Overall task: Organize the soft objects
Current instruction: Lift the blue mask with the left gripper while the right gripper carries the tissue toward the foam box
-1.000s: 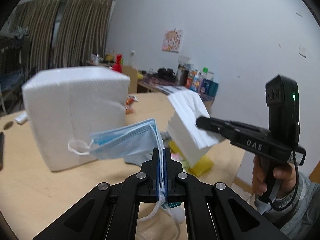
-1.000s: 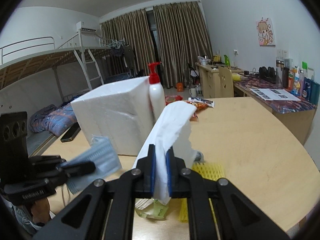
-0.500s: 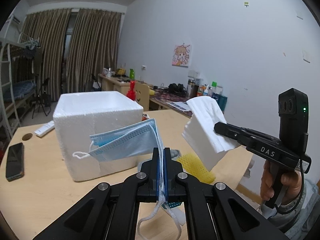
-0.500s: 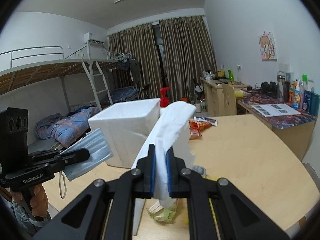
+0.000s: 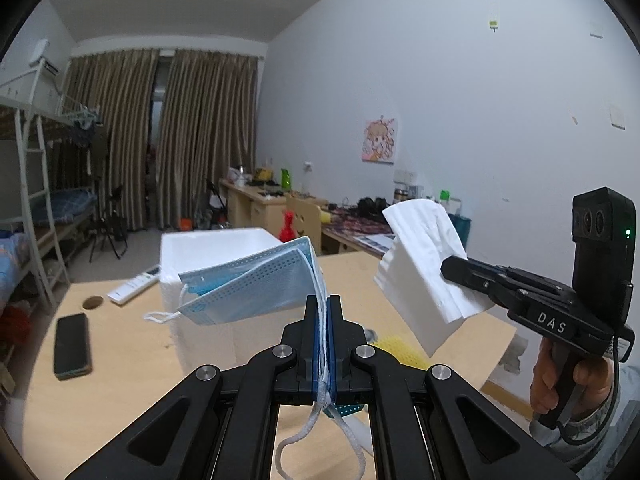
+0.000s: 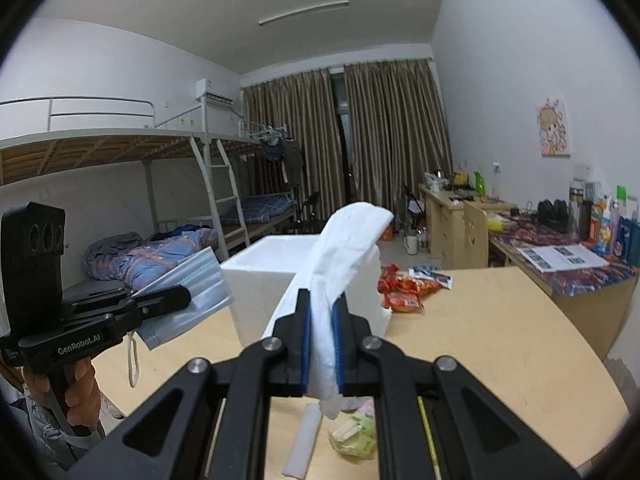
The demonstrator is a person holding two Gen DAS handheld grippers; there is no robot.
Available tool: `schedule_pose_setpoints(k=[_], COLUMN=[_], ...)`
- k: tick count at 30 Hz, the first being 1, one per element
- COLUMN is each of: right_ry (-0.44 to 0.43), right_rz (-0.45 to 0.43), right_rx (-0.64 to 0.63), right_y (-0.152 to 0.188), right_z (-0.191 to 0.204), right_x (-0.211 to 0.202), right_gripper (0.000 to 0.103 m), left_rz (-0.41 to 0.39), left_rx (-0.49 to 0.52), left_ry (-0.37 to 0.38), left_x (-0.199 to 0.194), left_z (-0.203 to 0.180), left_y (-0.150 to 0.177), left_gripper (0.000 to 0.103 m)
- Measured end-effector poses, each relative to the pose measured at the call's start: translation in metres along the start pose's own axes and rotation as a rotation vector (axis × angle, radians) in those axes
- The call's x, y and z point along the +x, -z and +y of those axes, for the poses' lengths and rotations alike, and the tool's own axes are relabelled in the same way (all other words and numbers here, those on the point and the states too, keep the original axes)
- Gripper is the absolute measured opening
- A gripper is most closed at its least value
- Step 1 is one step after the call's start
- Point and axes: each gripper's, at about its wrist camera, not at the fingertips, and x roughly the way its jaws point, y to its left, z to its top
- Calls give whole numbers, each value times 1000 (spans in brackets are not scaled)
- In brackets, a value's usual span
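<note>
The left claw (image 5: 323, 308) is pinched tight on the edge of a blue face mask (image 5: 256, 286). The mask fans out to the left in the air, and its white ear loops hang below the pads. The right claw (image 6: 320, 312) is clamped on a folded wad of white tissue (image 6: 348, 236), which rises from the pads and droops at its top. Both things are held up above the worktop (image 6: 500, 328), touching nothing else. Each claw is gripped by a hand (image 5: 560, 380) on a pistol-style handle, the two side by side, near each other.

Just beyond both claws an open white foam box (image 6: 276, 268) stands on the light wooden worktop, towards its far side. To the right of the box lie red snack packets (image 6: 404, 284). At the near edge, below the claws, lie a yellow mesh sleeve (image 5: 400, 354) and a crumpled yellow-green wrapper (image 6: 356, 434). Near the left edge lie a black phone (image 5: 72, 346) and a white remote control (image 5: 134, 290).
</note>
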Motion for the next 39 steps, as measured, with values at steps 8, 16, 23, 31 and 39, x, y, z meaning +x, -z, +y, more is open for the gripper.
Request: schedule_pose_setpoints(k=[8, 16, 23, 31, 39], right_ry=[-47, -74, -74, -84, -110], right_rz=[-16, -26, -19, -28, -28], right_rx=[-35, -76, -96, -108, -92], right_y=[-10, -20, -28, -39, -52], right_z=[13, 28, 38, 39, 30], right_x=[2, 11, 16, 24, 46], right_gripper=[13, 13, 13, 13, 13], left_rz=[-51, -74, -81, -73, -65], left_rx=[21, 28, 35, 28, 31], left_ry=[-67, -96, -107, -112, -124], left_x=[-23, -38, -39, -28, -8], left_z=[1, 0, 0, 3, 8], left_y=[-10, -17, -23, -31, -40], left_gripper=[3, 3, 3, 3, 3])
